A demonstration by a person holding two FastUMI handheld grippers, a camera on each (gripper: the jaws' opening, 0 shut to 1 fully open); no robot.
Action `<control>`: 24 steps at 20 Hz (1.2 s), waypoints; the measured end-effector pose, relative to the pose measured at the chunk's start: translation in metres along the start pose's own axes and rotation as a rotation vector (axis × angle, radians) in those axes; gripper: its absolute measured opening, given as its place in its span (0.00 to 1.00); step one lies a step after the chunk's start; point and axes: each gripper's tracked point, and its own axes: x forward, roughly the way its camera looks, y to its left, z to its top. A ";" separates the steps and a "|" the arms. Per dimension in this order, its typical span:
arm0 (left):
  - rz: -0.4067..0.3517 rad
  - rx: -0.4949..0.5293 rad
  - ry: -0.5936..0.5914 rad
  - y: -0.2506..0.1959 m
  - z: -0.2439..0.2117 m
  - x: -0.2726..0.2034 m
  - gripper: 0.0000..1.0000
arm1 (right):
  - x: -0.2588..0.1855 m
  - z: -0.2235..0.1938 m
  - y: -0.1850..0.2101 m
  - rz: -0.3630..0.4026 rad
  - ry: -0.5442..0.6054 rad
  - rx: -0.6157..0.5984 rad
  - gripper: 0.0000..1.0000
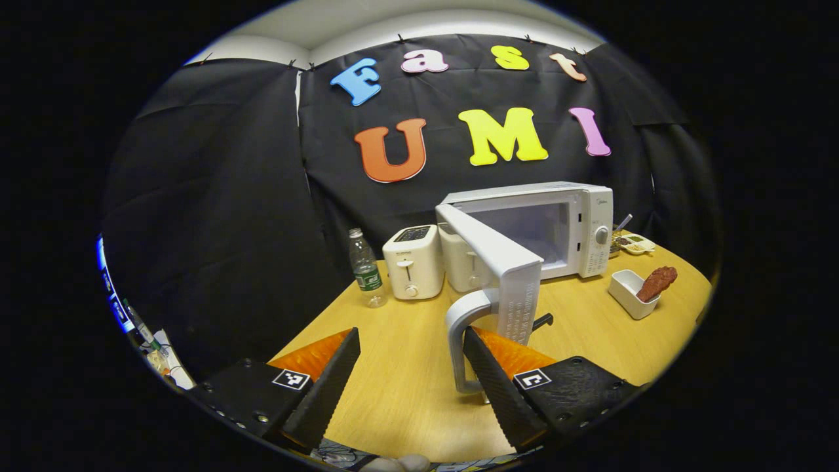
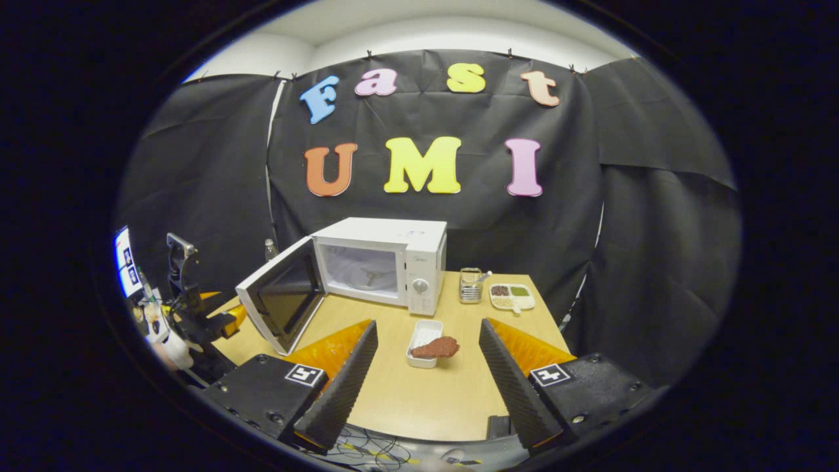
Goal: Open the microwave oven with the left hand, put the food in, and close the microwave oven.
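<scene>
Microwave door [image 1: 498, 259] is seen swung wide open, its curved handle [image 1: 462, 341] standing just before the left gripper [image 1: 411, 377]. That gripper's jaws are spread wide and nothing is held; the handle lies close beside the inner face of one finger, contact cannot be told. The cavity [image 1: 524, 233] is judged clear and ready.

The step in hand is judged to be the food pickup. It is best done with the door left fully swung out so the path into the cavity is kept free, and with the left gripper drawn clear of the handle.

Left to right on the table [image 1: 406, 393]: a water bottle [image 1: 367, 269], partly filled; two white toasters [image 1: 413, 262], slots apparently empty; the microwave [image 2: 380, 262].

In the right gripper view, the white dish [image 2: 423, 341] is seen just ahead between the fingers of the right gripper [image 2: 426, 377], which is wide open and empty. The reddish-brown food [image 2: 436, 347] is propped across the dish rim, so a grip on the dish or low on the food is advised. Farther right, a wire basket [image 2: 469, 286] and a divided tray [image 2: 511, 296] of small foods are noted.
</scene>
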 end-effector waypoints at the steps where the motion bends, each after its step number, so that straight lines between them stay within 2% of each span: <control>1: 0.010 -0.006 0.002 0.010 0.001 -0.003 0.97 | 0.004 -0.005 0.000 -0.002 0.011 0.001 0.99; 7: 0.029 -0.028 0.008 0.023 0.005 -0.038 0.97 | 0.062 -0.047 -0.014 0.034 0.098 0.048 0.99; 11: 0.012 -0.070 0.008 -0.001 0.022 -0.058 0.97 | 0.123 -0.080 -0.035 0.065 0.188 0.132 0.99; 12: 0.008 -0.081 0.006 -0.009 0.027 -0.061 0.97 | 0.138 -0.090 -0.043 0.067 0.214 0.140 0.91; 13: 0.007 -0.089 0.008 -0.016 0.031 -0.062 0.97 | 0.154 -0.098 -0.049 0.075 0.236 0.155 0.99; 14: 0.010 -0.090 0.014 -0.023 0.034 -0.060 0.97 | 0.166 -0.105 -0.053 0.089 0.262 0.174 0.98; 15: 0.015 -0.089 0.019 -0.030 0.037 -0.059 0.97 | 0.178 -0.113 -0.055 0.111 0.288 0.199 0.87; 16: 0.017 -0.087 0.019 -0.038 0.042 -0.056 0.97 | 0.190 -0.120 -0.056 0.127 0.312 0.222 0.95; 17: 0.017 -0.087 0.025 -0.044 0.045 -0.054 0.97 | 0.202 -0.126 -0.059 0.138 0.337 0.240 0.83; 18: 0.019 -0.084 0.028 -0.051 0.049 -0.052 0.97 | 0.212 -0.132 -0.062 0.152 0.361 0.252 0.94; 19: 0.021 -0.082 0.030 -0.056 0.053 -0.049 0.97 | 0.222 -0.137 -0.062 0.172 0.381 0.262 0.82; 20: 0.020 -0.084 0.035 -0.064 0.056 -0.048 0.97 | 0.231 -0.142 -0.062 0.190 0.404 0.271 0.81; 21: 0.024 -0.081 0.032 -0.068 0.062 -0.047 0.97 | 0.239 -0.148 -0.059 0.212 0.430 0.279 0.93; 22: 0.024 -0.081 0.029 -0.074 0.067 -0.047 0.97 | 0.244 -0.154 -0.057 0.234 0.455 0.291 0.80; 23: 0.025 -0.085 0.026 -0.080 0.071 -0.046 1.00 | 0.248 -0.159 -0.054 0.256 0.482 0.305 0.80; 24: 0.028 -0.092 0.023 -0.086 0.076 -0.045 0.97 | 0.251 -0.163 -0.051 0.273 0.501 0.314 0.77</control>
